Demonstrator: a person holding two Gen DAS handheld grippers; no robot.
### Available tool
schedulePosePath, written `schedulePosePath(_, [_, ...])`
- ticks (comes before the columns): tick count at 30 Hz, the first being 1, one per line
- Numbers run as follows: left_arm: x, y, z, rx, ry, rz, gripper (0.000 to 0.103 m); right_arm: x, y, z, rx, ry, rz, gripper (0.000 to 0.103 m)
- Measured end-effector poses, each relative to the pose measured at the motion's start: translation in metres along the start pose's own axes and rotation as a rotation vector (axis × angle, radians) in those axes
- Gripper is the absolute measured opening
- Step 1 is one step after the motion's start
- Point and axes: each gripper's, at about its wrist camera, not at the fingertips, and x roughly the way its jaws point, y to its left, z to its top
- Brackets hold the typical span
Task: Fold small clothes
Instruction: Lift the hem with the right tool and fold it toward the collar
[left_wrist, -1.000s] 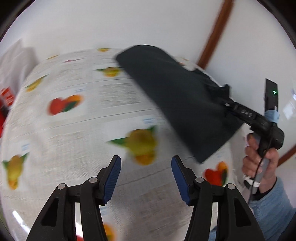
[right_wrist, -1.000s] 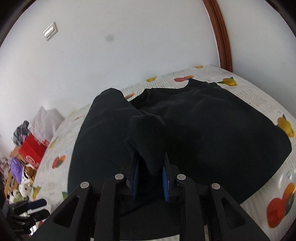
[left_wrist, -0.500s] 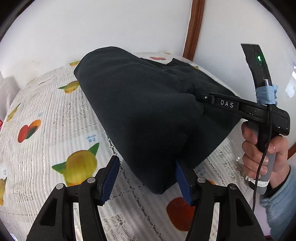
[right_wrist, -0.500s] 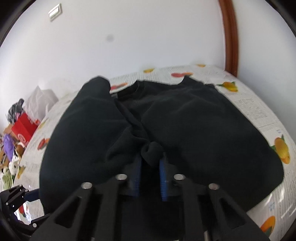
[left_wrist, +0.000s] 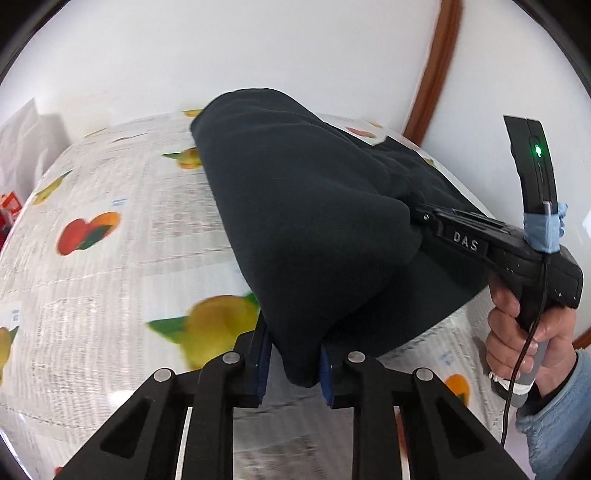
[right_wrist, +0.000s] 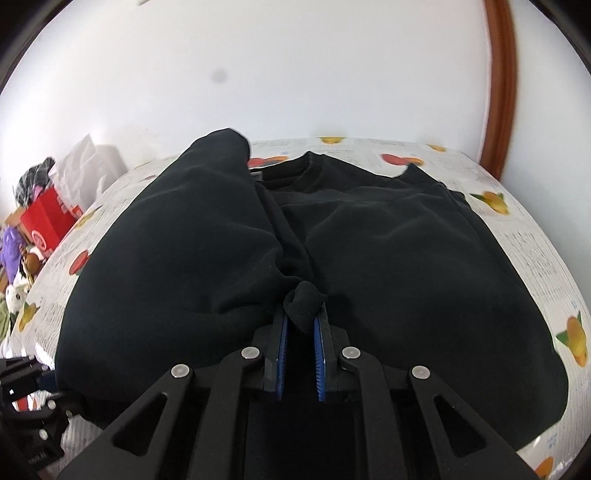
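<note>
Black fleece-ish fabric is what's being dealt with here: a dark sweatshirt (right_wrist: 388, 258) lying on a table covered with a fruit-print lace tablecloth (left_wrist: 110, 229).

Starting at the left: the left gripper (left_wrist: 295, 363) is being clamped onto a thick rolled edge of the garment, its jaws having just been closing, and the cloth is bunched between the blue pads (left_wrist: 264, 360). That left portion is being held up off the tablecloth and carried over toward the middle, so it's sitting as a fat hump on top of the body rather than a flat panel.

Moving right: the right gripper (right_wrist: 301, 325) is being kept pinched on a small nub of fabric near the centre, and the right side of the sweatshirt is lying fairly flat, collar toward the wall.

Progress-wise, it's looking like the first side fold is only just being made; nothing is being laid flat yet. The right side and the final halving are presumably still to be done. Surface is looking soft and matte, with wrinkles running down the middle.
</note>
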Motion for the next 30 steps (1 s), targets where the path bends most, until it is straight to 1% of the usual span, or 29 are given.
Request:
schedulePosePath(7, [-0.017,0.044,-0.008,-0.063,-0.003,0.028,0.021,0.016,0.044,0.012,-0.035,0.023,0.080,0.012])
schedulePosePath(10, [-0.022,0.056,-0.010,-0.060,0.010,0.028,0.025,0.018,0.060,0.015,-0.050,0.027,0.082,0.013])
schedulePosePath(11, [-0.024,0.058,-0.011,-0.059,0.010,0.023,0.027,0.018,0.062,0.015,-0.048,0.029,0.084,0.016])
schedulePosePath(13, [-0.027,0.059,-0.015,-0.062,0.012,-0.003,0.036,0.016,0.060,0.017,-0.027,0.032,0.094,0.017])
schedulePosePath(14, [-0.025,0.061,-0.015,-0.062,0.014,-0.009,0.045,0.016,0.054,0.018,-0.006,0.046,0.107,0.020])
schedulePosePath(15, [-0.024,0.061,-0.017,-0.063,0.011,-0.015,0.050,0.016,0.050,0.020,0.015,0.059,0.120,0.025])
schedulePosePath(16, [-0.024,0.060,-0.018,-0.065,0.009,-0.020,0.051,0.015,0.046,0.022,0.039,0.068,0.135,0.027])
schedulePosePath(18, [-0.025,0.061,-0.017,-0.062,0.009,-0.048,0.054,0.013,0.036,0.026,0.091,0.073,0.174,0.035])
schedulePosePath(20, [-0.023,0.059,-0.016,-0.065,0.023,-0.074,0.057,0.012,0.033,0.029,0.107,0.072,0.182,0.039])
schedulePosePath(21, [-0.017,0.056,-0.010,-0.065,0.035,-0.076,0.057,0.014,0.034,0.031,0.108,0.079,0.181,0.041])
schedulePosePath(22, [-0.014,0.052,-0.007,-0.064,0.040,-0.074,0.060,0.016,0.037,0.032,0.110,0.087,0.183,0.041])
schedulePosePath(23, [-0.010,0.046,-0.006,-0.055,0.040,-0.054,0.063,0.019,0.039,0.032,0.117,0.095,0.188,0.042])
schedulePosePath(24, [-0.001,0.040,-0.002,-0.037,0.042,-0.023,0.064,0.022,0.041,0.032,0.129,0.102,0.186,0.044])
schedulePosePath(27, [0.007,0.029,0.000,0.032,0.034,0.058,0.067,0.029,0.044,0.032,0.175,0.097,0.201,0.051])
schedulePosePath(30, [0.010,0.028,0.003,0.029,0.037,0.064,0.068,0.038,0.046,0.031,0.211,0.097,0.223,0.052])
